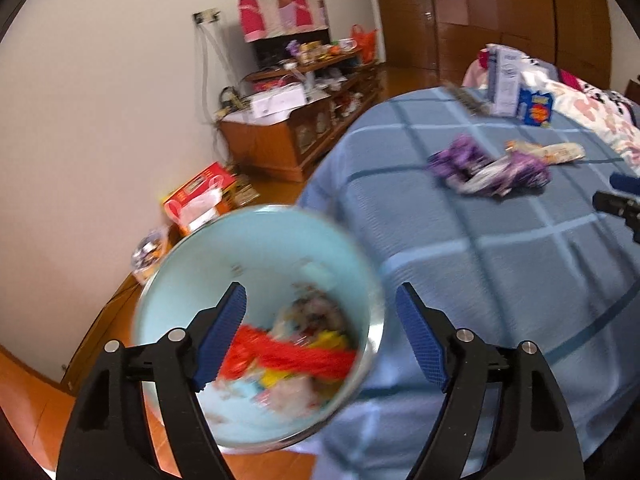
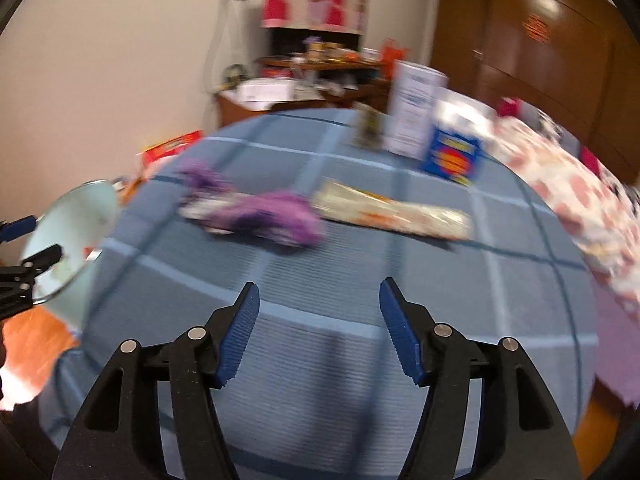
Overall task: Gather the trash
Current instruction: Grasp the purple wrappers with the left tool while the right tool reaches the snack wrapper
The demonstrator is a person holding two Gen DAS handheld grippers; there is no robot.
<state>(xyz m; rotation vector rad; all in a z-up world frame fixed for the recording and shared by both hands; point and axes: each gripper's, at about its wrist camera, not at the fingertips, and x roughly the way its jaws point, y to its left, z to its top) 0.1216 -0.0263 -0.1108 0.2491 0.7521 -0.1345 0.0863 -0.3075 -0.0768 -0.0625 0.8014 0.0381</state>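
Nearest my lens, the left gripper [image 1: 320,312] stands wide apart with nothing between its blue pads, hanging over the pale blue round bin [image 1: 256,320], so I take it to be done there. The right gripper [image 2: 318,312] is likewise spread and empty, aimed across the blue checked bedspread [image 2: 360,340] toward what remains.

The bedspread fills most of both views. The bin sits off its near left edge on the wooden floor, within easy reach, and already holds a red and yellow wrapper [image 1: 288,354] among other scraps. Farther out lie a crumpled purple wrapper [image 2: 256,212] and, just right of it, a long cream and orange packet [image 2: 392,212]. Through the blur, those two look like the remaining trash.
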